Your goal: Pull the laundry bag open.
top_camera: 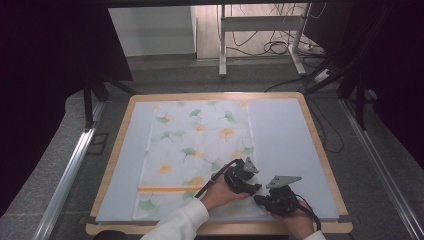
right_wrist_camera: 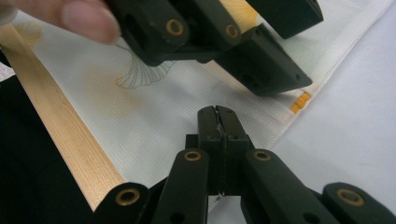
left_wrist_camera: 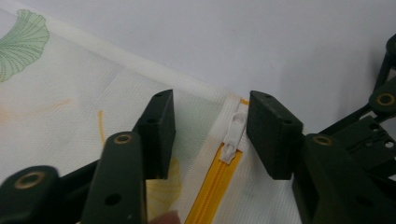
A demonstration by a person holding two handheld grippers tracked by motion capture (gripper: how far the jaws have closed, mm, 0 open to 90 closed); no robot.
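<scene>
- Lying flat on the pale grey mat (top_camera: 285, 135) of the wooden table (top_camera: 320, 145), a white fabric cover (top_camera: 200, 150) printed with green and yellow ginkgo leaves is seen in the high view, with its near right corner under the two grippers.
- A yellow zipper (left_wrist_camera: 212, 184) is sewn along the edge of the cover, and its white slider (left_wrist_camera: 232, 135) is located close to the corner, as seen in the left gripper view.
- The left gripper (left_wrist_camera: 210, 135) is held low over this corner, with its jaws partly open; the slider is placed between them, but it is not touched by either pad.
- A fingertip (left_wrist_camera: 161, 218) is visible at the bottom edge of the left gripper view.
- The right gripper (right_wrist_camera: 217, 122) is closed fully, and a thin fold of the white fabric seems to be pinched between its pads, near the corner of the cover.
- In the right gripper view, the yellow end of the zipper (right_wrist_camera: 299, 101) is seen at the cover's edge, just beside the left gripper (right_wrist_camera: 261, 51).
- In the high view, the left gripper (top_camera: 243, 178) and the right gripper (top_camera: 276, 197) are found just beside each other near the front edge of the table.
</scene>
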